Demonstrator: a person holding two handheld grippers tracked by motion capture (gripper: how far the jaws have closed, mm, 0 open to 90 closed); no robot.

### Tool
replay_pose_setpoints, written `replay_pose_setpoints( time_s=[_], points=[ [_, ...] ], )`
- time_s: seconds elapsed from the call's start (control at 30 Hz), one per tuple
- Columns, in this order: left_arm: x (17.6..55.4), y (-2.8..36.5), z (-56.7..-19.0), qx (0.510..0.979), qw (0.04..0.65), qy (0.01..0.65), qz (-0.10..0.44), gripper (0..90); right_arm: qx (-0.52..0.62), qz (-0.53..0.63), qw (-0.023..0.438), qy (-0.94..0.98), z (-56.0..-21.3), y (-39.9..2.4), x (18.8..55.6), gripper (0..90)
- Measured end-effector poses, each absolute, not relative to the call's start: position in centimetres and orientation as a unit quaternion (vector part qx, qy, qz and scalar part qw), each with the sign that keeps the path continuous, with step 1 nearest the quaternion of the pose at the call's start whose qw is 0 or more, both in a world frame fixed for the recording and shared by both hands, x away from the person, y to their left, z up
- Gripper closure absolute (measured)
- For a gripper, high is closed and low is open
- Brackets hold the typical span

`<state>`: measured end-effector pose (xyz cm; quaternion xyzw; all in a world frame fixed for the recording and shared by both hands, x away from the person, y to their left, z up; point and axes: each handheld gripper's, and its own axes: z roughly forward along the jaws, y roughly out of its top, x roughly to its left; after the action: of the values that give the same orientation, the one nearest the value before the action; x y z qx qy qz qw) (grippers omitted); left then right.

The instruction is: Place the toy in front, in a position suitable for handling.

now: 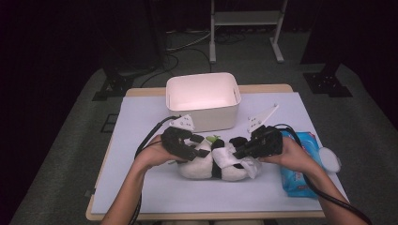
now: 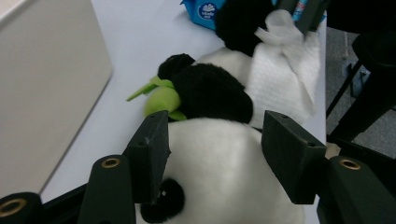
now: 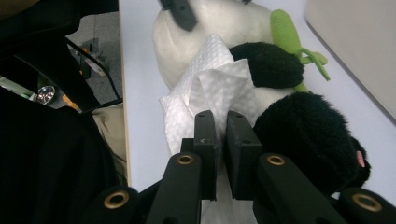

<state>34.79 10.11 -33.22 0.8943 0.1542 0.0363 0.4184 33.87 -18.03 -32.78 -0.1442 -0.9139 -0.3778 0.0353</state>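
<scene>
Blue wet-wipe pack (image 1: pixel 296 164) at the tabletop's (image 1: pixel 141 187) right edge — a round white logo on it shows in the left gripper view, lettering too small to read. Panda plush (image 1: pixel 211 164) lies on its side at the middle of the tabletop, just in front of the white bin (image 1: pixel 202 101), green bamboo sprig (image 2: pixel 161 95) at its paw. Left hand-held gripper (image 1: pixel 195 147) comes in from the left, palm down, jaws apart astride the white belly; whether the pads press cannot be told. Right hand-held gripper (image 1: pixel 239 152) reaches in from the right, jaws together, clamped on a white wipe (image 3: pixel 210 88) draped over the panda. Both forearms enter from the bottom — cables trailing.
</scene>
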Motion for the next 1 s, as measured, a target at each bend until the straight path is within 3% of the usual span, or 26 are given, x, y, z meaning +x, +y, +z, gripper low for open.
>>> replay_pose_setpoints(
  time_s=[0.5,0.6,0.73,1.0],
  points=[
    [36.3,8.2,-33.6,0.909,0.380,0.164,0.043,50.8,-0.120,-0.379,0.045,-0.917,-33.2,-18.2,32.5,81.7],
    [36.5,7.9,-33.8,0.915,0.369,0.159,0.040,57.5,-0.118,-0.378,0.044,-0.917,-33.1,-18.2,32.3,81.3],
    [36.4,7.4,-34.1,0.920,0.362,0.143,0.045,74.2,-0.112,-0.381,0.043,-0.917,-33.0,-18.1,32.1,81.4],
    [35.7,7.5,-33.4,0.912,0.385,0.132,0.050,76.2,-0.112,-0.404,0.028,-0.908,-31.3,-18.3,31.9,83.8]
  ],
)
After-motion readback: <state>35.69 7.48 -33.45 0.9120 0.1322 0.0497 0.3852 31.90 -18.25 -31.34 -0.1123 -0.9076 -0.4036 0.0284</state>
